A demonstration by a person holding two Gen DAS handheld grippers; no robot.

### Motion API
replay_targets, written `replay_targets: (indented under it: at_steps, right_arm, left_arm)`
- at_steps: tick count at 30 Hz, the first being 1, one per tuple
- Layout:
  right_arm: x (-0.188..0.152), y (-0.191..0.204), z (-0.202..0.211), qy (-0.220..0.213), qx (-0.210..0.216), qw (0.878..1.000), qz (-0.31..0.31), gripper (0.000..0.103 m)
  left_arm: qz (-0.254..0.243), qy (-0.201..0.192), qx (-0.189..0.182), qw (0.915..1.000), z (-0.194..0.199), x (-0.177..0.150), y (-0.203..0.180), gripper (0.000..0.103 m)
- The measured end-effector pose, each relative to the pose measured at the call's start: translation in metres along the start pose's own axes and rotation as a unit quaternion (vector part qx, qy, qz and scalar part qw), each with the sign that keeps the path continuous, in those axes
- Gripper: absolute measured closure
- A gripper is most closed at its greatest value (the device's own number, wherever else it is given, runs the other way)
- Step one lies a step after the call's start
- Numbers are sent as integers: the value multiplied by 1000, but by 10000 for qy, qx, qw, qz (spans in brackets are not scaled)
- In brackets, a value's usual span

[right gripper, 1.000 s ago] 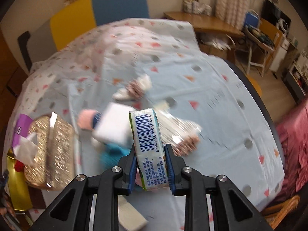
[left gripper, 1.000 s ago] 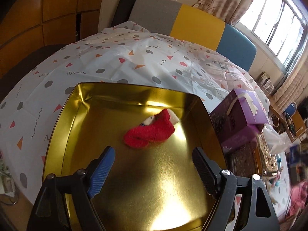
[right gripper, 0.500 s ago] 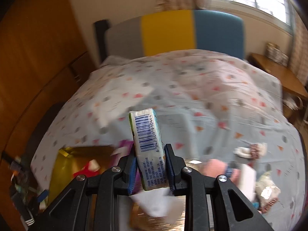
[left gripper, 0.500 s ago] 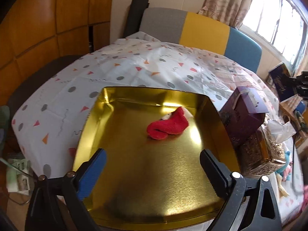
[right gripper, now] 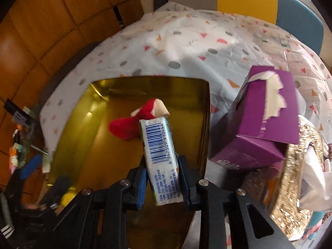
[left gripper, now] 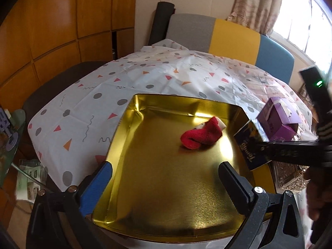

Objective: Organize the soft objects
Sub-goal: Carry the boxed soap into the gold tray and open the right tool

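Note:
A gold metal tray (left gripper: 124,128) (right gripper: 204,112) lies on the patterned tablecloth with a red sock (left gripper: 200,136) (right gripper: 126,127) inside it. My left gripper (left gripper: 166,178) is open and empty, hovering over the tray's near edge. My right gripper (right gripper: 162,170) is shut on a tissue pack (right gripper: 158,145) with a barcode, held above the tray's right side near the sock. In the left wrist view the tissue pack (left gripper: 250,143) and the right gripper (left gripper: 267,148) come in from the right over the tray's right rim.
A purple tissue box (left gripper: 278,120) (right gripper: 263,120) stands right of the tray, on a glittery gold box (right gripper: 290,186) (left gripper: 290,176). A grey, yellow and blue chair back (left gripper: 228,35) stands behind the table. Clutter sits low at the left (left gripper: 8,141).
My right gripper has swung left with the tissue pack, from over the table to above the tray. The left gripper has pulled back and risen a little, still open.

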State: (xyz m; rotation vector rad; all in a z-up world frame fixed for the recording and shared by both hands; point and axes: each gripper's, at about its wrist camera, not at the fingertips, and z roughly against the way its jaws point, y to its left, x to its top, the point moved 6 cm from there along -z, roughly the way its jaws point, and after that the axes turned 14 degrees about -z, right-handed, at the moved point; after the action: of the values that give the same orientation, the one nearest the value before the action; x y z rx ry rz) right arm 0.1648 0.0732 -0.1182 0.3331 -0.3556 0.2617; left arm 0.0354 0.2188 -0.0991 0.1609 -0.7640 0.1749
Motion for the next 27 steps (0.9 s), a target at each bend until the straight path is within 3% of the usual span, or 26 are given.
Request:
replay_targets:
  at_steps: [6,10,13,21,27]
  right_arm:
    - [2,-7,-20,25,-244,9996,-138,72]
    - [4,-14,-20,-85,-306,9991,-266,61]
    - [4,-18,-12,-181,-249,9992,-274,59]
    - [-17,-18,43,-820,21,9966,7,58]
    - [-44,-44,80,-1042,189,9943,81,58]
  left_arm:
    - [63,74,-104,9999,-4,-5,3,0]
    - [45,50,-176,9998,-2,-7,0,0]
    - [24,35,-244,9997,-1,-7,-4,0]
    - [-369,-70,-434,9984,9,-2,-27,0]
    - [-771,-227,-573,9951,21,3,-50,0]
